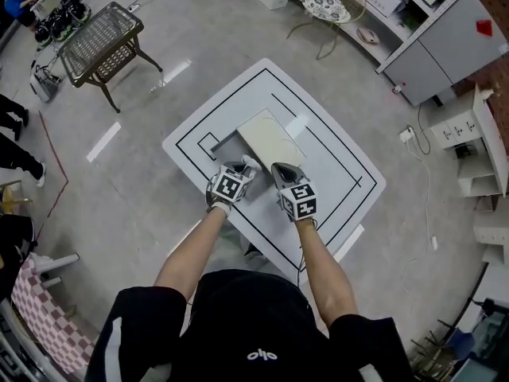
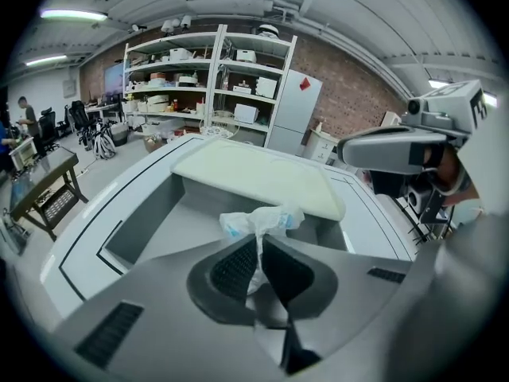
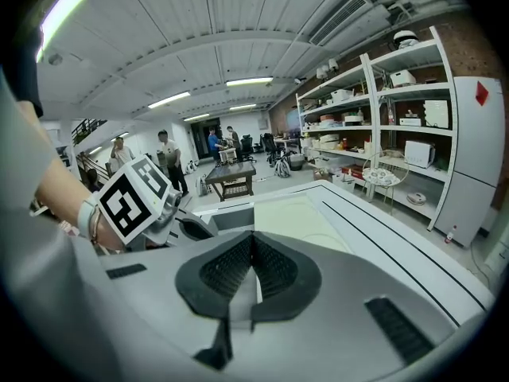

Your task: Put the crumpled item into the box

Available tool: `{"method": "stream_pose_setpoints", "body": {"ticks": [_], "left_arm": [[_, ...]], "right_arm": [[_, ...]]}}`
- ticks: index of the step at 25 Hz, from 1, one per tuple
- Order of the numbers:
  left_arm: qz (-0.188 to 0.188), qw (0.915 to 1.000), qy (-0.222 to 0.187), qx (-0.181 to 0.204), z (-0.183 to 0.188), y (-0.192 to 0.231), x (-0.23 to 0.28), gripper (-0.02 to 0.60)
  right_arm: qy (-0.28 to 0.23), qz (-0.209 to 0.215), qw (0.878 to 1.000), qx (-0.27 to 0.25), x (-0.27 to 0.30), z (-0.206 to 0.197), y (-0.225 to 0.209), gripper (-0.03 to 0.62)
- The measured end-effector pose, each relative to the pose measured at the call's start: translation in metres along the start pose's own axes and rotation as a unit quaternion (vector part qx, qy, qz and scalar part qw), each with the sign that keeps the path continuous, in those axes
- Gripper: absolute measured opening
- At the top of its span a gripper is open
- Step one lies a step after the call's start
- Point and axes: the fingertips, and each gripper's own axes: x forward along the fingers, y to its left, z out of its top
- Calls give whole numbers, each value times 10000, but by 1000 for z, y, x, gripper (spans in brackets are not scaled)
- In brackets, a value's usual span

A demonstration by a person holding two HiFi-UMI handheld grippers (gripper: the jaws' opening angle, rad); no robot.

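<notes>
while the crumpled item [image 2: 258, 220], a white wad of thin wrapper with blue marks, sits pinched between the jaws of the left gripper [image 2: 259, 249], it is not yet in the box [image 2: 141, 213]. status: pick done, release left to do. in the left gripper view the wad hangs at frame centre, just over the near rim of the grey open box, whose far half is covered by a cream lid [image 2: 262, 175]. judged: a short move forward over the open cavity, then part the jaws. in the head view both forearms reach straight forward from the lower frame, with the grippers side by side near the centre, above the white table [image 1: 342, 169]. the right gripper [image 3: 253, 249] has its jaws closed together on nothing and hovers just below the lid in frame.
</notes>
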Motion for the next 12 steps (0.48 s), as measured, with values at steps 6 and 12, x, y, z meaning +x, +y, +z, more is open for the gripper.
{"method": "stream_pose_setpoints", "body": {"ticks": [6, 12], "left_arm": [[40, 9998, 108, 133, -5, 1, 9, 23], [71, 9998, -71, 181, -1, -5, 0, 104]], "right_arm": [[37, -36, 10000, 46, 0, -3, 1, 8], [-58, -83, 9999, 19, -11, 1, 3, 8]]}}
